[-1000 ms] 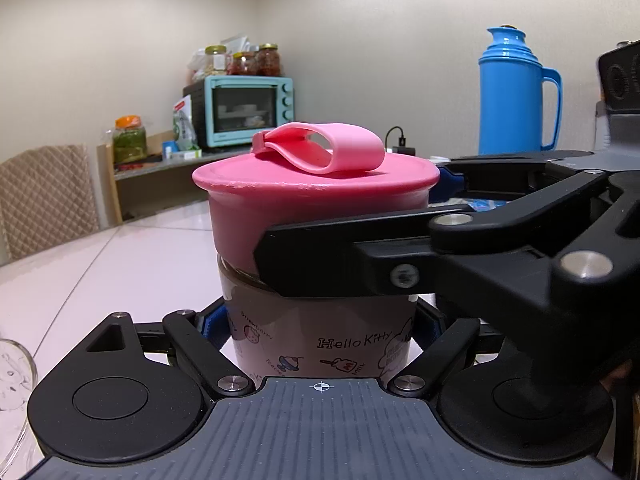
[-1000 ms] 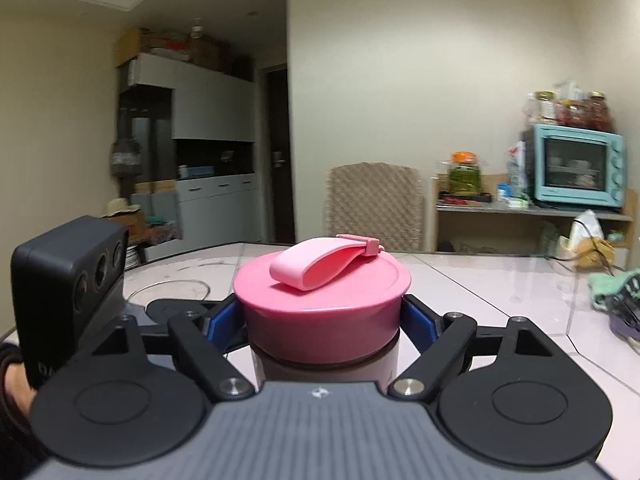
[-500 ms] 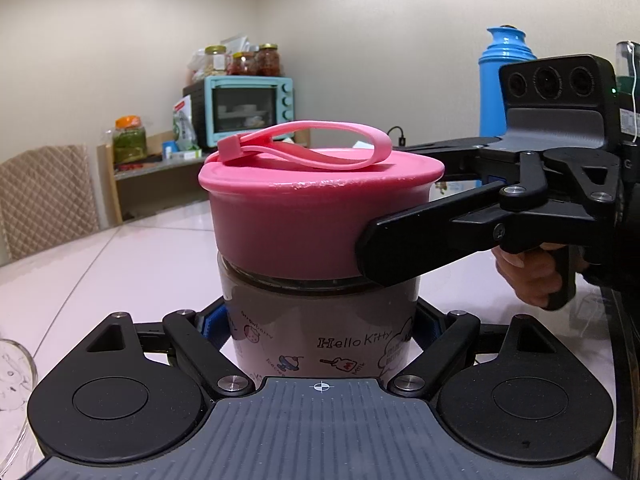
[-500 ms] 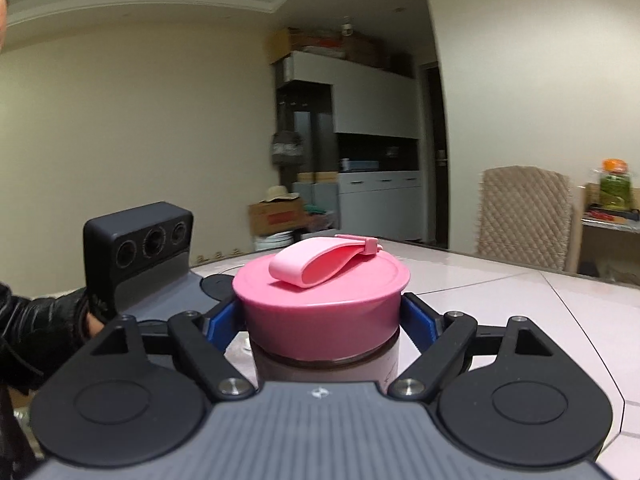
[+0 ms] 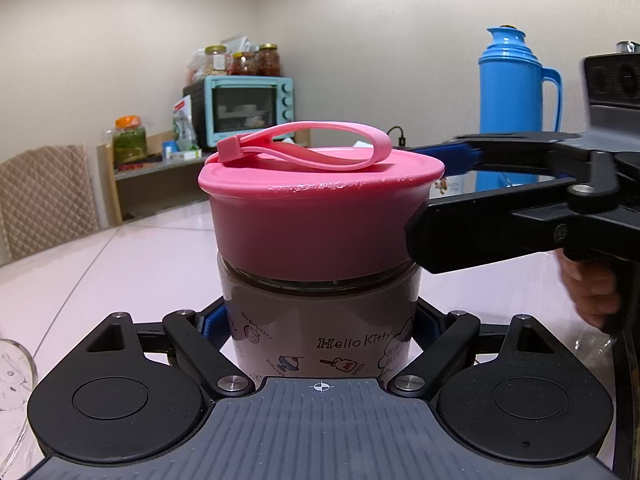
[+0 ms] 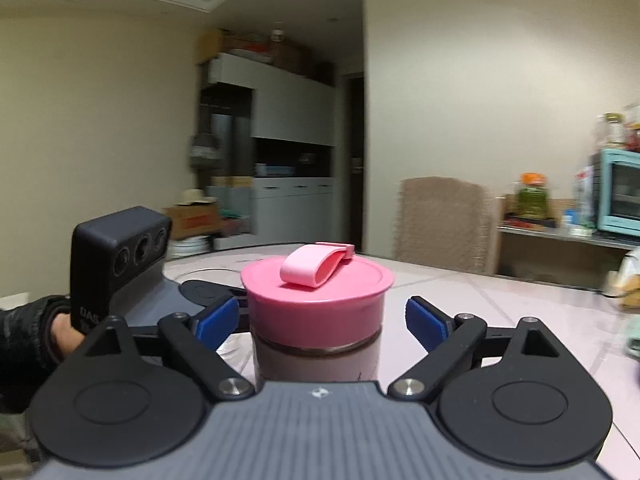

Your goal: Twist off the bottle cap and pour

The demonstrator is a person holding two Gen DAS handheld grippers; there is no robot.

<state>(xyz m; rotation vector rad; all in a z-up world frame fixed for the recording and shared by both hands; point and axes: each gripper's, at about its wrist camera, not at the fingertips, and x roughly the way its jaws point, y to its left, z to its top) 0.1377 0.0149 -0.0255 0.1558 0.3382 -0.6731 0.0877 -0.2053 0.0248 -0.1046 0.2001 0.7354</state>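
Observation:
A squat Hello Kitty bottle (image 5: 320, 320) with brown contents stands upright on the pale table. Its wide pink cap (image 5: 320, 216) carries a pink loop strap (image 5: 312, 148). My left gripper (image 5: 320, 320) is shut on the bottle's body just below the cap. In the right wrist view the pink cap (image 6: 316, 300) sits between the blue pads (image 6: 424, 322) of my right gripper (image 6: 318, 318). Its jaws are opening, with a gap on each side of the cap. In the left wrist view my right gripper reaches in from the right at cap height.
A blue thermos jug (image 5: 516, 84) stands behind on the right. A shelf at the back holds a teal toaster oven (image 5: 248, 108) and jars. A clear glass (image 5: 12, 384) shows at the bottom left edge. A woven chair (image 6: 444, 220) stands beyond the table.
My right gripper turned the pink cap while shut on it; the strap swung round. It has now let go and its pads stand apart from the cap. The left gripper stayed put.

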